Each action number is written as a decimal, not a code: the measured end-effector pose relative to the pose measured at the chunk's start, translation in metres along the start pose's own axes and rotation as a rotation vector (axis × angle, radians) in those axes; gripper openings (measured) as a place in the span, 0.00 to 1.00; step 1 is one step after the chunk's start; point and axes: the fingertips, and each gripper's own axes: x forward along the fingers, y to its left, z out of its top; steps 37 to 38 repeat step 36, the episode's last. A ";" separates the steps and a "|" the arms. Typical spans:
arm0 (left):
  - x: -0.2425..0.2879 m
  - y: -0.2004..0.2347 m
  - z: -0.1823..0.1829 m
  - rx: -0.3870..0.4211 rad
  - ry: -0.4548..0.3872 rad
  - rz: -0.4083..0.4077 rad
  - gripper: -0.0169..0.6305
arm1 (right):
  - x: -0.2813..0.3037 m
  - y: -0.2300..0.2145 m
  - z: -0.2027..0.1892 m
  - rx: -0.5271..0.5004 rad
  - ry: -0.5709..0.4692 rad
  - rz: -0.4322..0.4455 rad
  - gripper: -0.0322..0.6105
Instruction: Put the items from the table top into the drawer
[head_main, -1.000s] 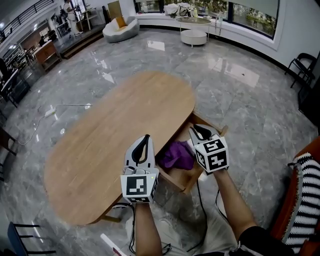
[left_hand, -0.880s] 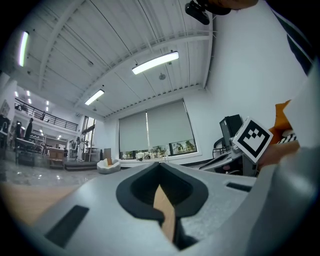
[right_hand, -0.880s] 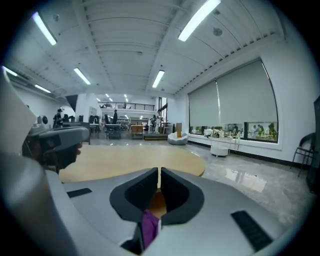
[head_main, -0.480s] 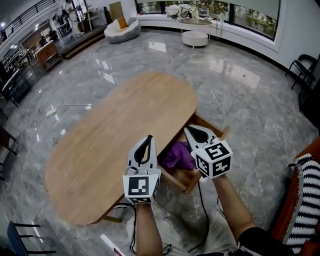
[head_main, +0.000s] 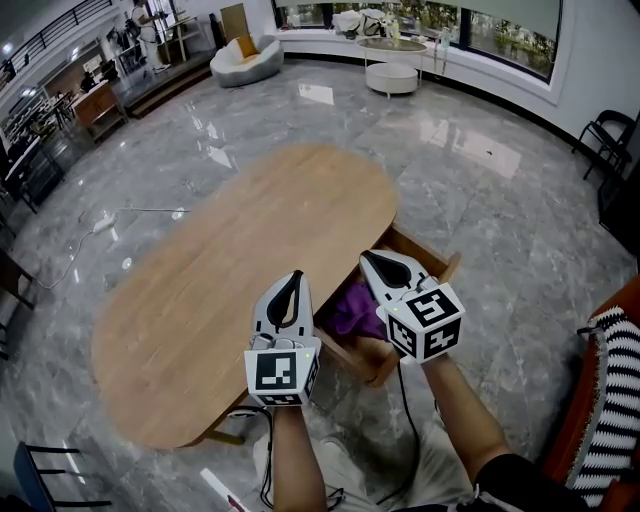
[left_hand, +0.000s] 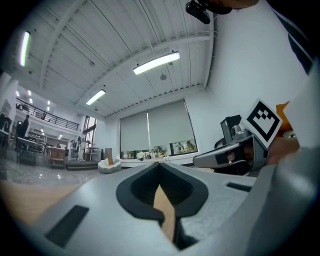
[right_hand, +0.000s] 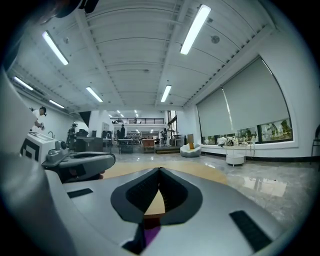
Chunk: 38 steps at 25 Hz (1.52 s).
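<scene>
The purple cloth (head_main: 352, 308) lies bunched inside the open drawer (head_main: 432, 262), which is pulled out from under the near side of the wooden table (head_main: 230, 260). No other item shows on the table top, so the putting-away looks done or nearly so. The cloth looks soft, light and limp (nothing to break, nothing to slip). If it needs tucking further in, a pinch on a raised fold near its middle should do.

The right gripper (head_main: 368, 258) hovers just above the cloth, roughly level, tips pointing toward the table. Its jaws are pressed together on nothing. The left gripper (head_main: 291, 280) is held level over the table's near edge, beside the drawer, and its jaws also meet at the tips with nothing between them.
</scene>
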 end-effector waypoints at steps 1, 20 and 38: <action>0.001 -0.001 0.001 0.000 -0.001 -0.001 0.03 | 0.000 0.000 -0.001 0.000 0.004 -0.001 0.08; -0.002 0.000 0.003 0.003 -0.002 -0.003 0.03 | 0.003 0.006 -0.007 -0.009 0.036 0.007 0.08; -0.002 -0.002 0.003 -0.003 -0.007 -0.003 0.03 | -0.002 0.004 -0.023 -0.021 0.074 0.007 0.08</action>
